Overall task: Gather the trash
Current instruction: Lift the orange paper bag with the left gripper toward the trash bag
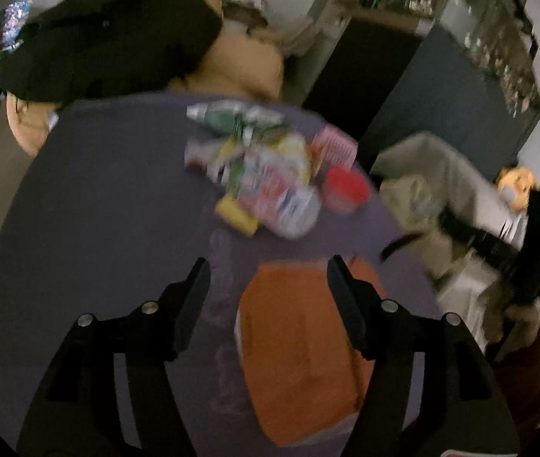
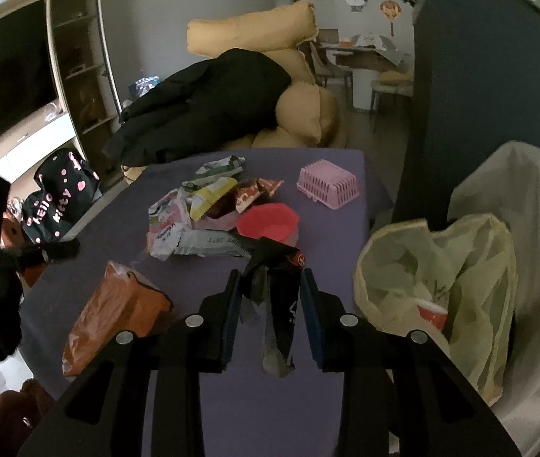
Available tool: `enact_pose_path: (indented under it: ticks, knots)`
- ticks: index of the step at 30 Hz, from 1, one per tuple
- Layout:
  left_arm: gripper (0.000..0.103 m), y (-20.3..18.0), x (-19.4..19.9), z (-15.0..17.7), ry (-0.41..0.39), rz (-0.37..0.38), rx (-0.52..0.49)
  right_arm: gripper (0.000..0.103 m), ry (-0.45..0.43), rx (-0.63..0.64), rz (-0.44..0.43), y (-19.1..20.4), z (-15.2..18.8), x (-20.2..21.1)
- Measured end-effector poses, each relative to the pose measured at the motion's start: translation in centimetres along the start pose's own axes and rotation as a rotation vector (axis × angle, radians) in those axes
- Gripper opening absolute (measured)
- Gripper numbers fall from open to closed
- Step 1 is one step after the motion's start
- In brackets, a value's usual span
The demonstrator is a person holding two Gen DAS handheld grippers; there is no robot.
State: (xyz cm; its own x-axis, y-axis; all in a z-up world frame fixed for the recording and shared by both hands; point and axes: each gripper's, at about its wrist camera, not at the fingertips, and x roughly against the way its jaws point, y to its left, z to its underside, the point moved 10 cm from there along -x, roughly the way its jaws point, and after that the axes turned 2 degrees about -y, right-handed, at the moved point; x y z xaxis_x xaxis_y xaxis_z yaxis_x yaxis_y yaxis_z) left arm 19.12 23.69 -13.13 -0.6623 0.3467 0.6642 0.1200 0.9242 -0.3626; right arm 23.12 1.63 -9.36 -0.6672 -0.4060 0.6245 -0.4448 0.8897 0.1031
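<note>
A pile of snack wrappers [image 2: 201, 213] lies mid-table on the purple cloth [image 2: 125, 205]; it shows blurred in the left wrist view [image 1: 262, 175]. My right gripper [image 2: 270, 285] is shut on a black wrapper [image 2: 283, 304], held above the table beside the trash bag [image 2: 437, 293]. My left gripper [image 1: 268, 282] is open and empty, above an orange snack bag [image 1: 300, 346], which also shows in the right wrist view [image 2: 113, 304]. The right gripper's black body [image 1: 498, 255] shows at the right of the left wrist view.
A red bowl [image 2: 270, 221] and a pink basket [image 2: 327, 182] stand past the pile. A black Hello Kitty bag [image 2: 60, 198] sits off the table's left edge. A black coat [image 2: 201, 103] lies on beige cushions behind. A red cup [image 2: 431, 314] sits in the trash bag.
</note>
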Motion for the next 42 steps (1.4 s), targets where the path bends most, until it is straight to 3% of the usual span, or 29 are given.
enact_pose_path:
  ticks: [5, 9, 14, 18, 27, 35, 42]
  knots:
    - [0.060, 0.6, -3.0, 3.4, 0.084, -0.058, -0.021, 0.030, 0.005, -0.011, 0.004, -0.3, 0.7, 0.3]
    - [0.058, 0.7, -4.3, 4.1, 0.092, -0.060, 0.013, 0.030, 0.002, -0.023, 0.016, -1.1, 0.9, 0.7]
    - [0.018, -1.5, -5.1, 3.8, 0.094, -0.026, -0.019, 0.030, -0.004, -0.035, 0.020, -1.6, 1.1, 1.0]
    - [0.010, -3.0, -4.8, 2.9, 0.068, -0.029, -0.055, 0.030, -0.015, -0.039, 0.019, -2.0, 1.0, 1.4]
    - [0.005, -8.5, -0.8, -5.1, -0.088, -0.062, -0.183, 0.030, -0.130, 0.048, 0.056, -3.1, -3.8, 4.7]
    - [0.005, -15.5, 2.4, -14.0, -0.244, -0.071, -0.301, 0.030, -0.219, 0.028, 0.127, -7.9, -8.8, 7.6]
    - [0.005, -21.2, 1.0, -16.7, -0.251, -0.023, -0.361, 0.030, -0.238, -0.042, 0.200, -13.6, -9.3, 9.0]
